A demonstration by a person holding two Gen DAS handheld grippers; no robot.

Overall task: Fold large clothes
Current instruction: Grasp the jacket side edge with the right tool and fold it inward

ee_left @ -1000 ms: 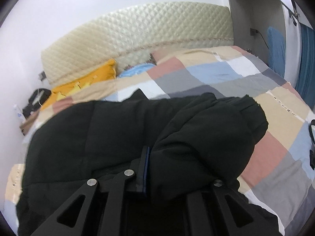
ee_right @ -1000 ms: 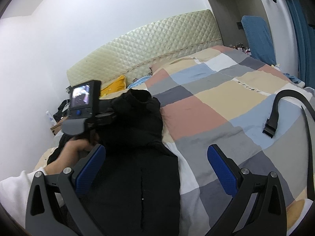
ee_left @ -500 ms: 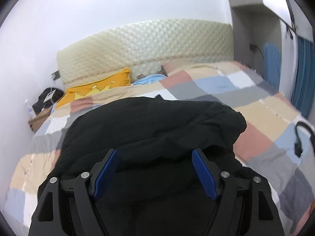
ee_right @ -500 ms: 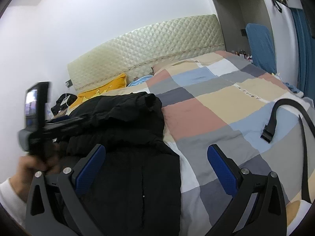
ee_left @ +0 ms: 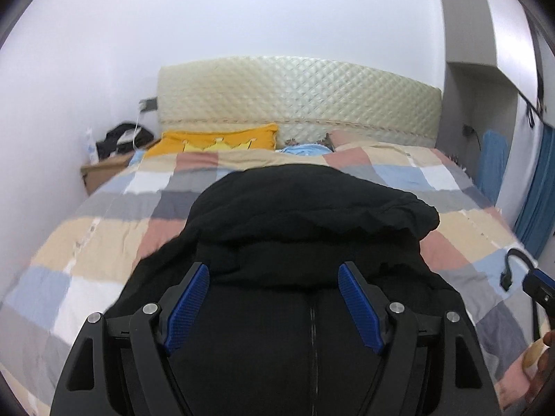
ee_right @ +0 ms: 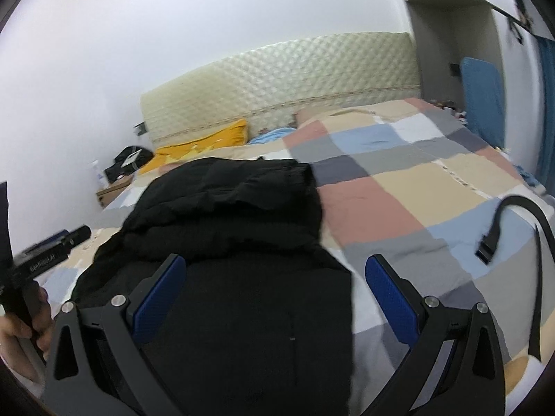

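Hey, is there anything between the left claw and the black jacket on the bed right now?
Nothing visible. The left claw is open right over the black jacket, with only air between its blue pads and the fabric.

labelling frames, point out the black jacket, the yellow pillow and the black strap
black jacket [ee_left: 312, 208], left wrist view, folded-over top
yellow pillow [ee_left: 215, 142], left wrist view, front face
black strap [ee_right: 489, 242], right wrist view, buckle end

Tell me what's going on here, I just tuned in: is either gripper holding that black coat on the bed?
No. A person is folding a black puffer coat on the checked quilt, one gripper in each hand. The coat's top part is already folded down over its body. The left gripper and right gripper both hang open above the coat, blue pads clear of the fabric. A black strap lies off to the right, untouched.
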